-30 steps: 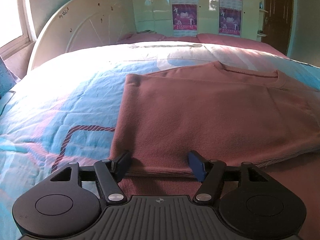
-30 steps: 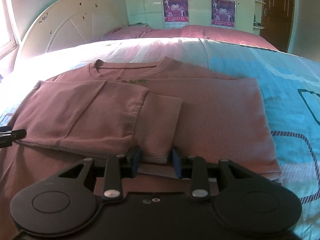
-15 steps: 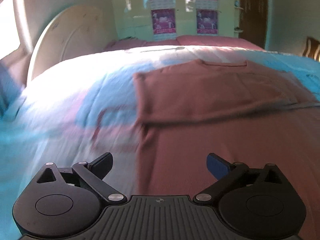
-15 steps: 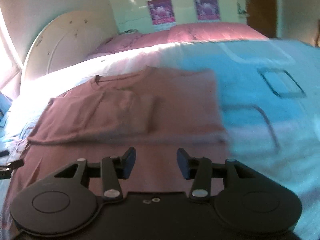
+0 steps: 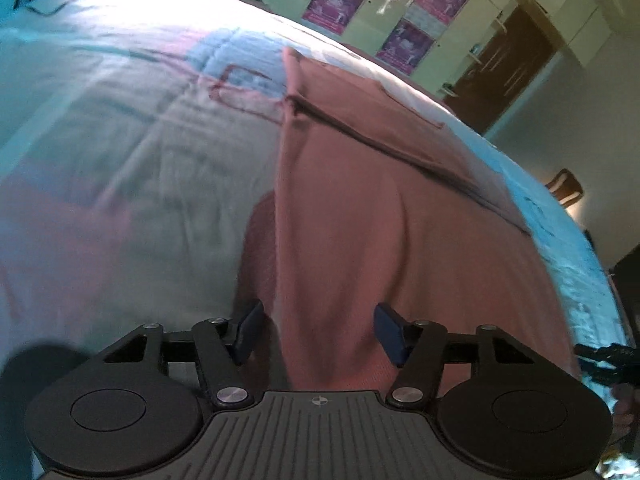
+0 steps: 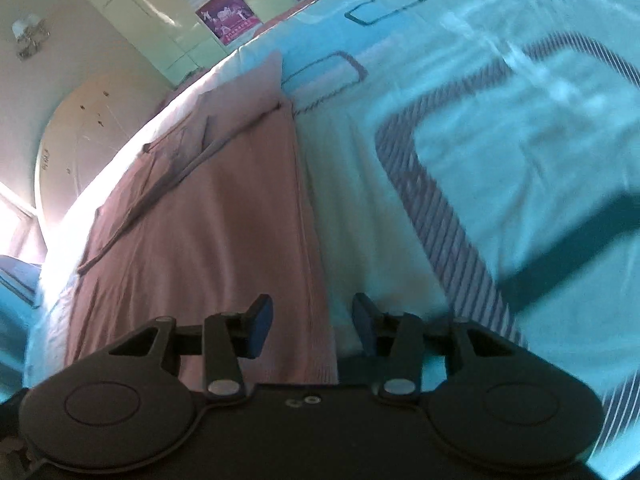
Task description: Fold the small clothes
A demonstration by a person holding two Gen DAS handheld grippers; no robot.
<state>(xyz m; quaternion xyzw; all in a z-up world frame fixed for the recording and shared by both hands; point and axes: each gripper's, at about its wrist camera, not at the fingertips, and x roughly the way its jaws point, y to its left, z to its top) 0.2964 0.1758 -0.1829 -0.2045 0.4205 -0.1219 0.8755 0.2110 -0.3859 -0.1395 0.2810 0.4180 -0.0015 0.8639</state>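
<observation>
A pink long-sleeved shirt (image 5: 360, 216) lies flat on the bed, sleeves folded across its upper part; it also shows in the right wrist view (image 6: 224, 216). My left gripper (image 5: 318, 330) is open, its fingers on either side of the shirt's lower left edge near the hem. My right gripper (image 6: 314, 324) is open, its fingers on either side of the shirt's lower right edge. Neither holds cloth. The tip of the right gripper shows at the far right of the left wrist view (image 5: 604, 354).
The bed has a pale blue and white quilt (image 6: 480, 128) with striped rounded squares. A white round headboard (image 6: 76, 140), wardrobe doors with posters (image 5: 404, 40) and a brown door (image 5: 504, 68) stand beyond the bed.
Both grippers pulled back from the folded sleeves to the shirt's bottom corners and tilted sideways. The left jaws narrowed a little; the right widened slightly.
</observation>
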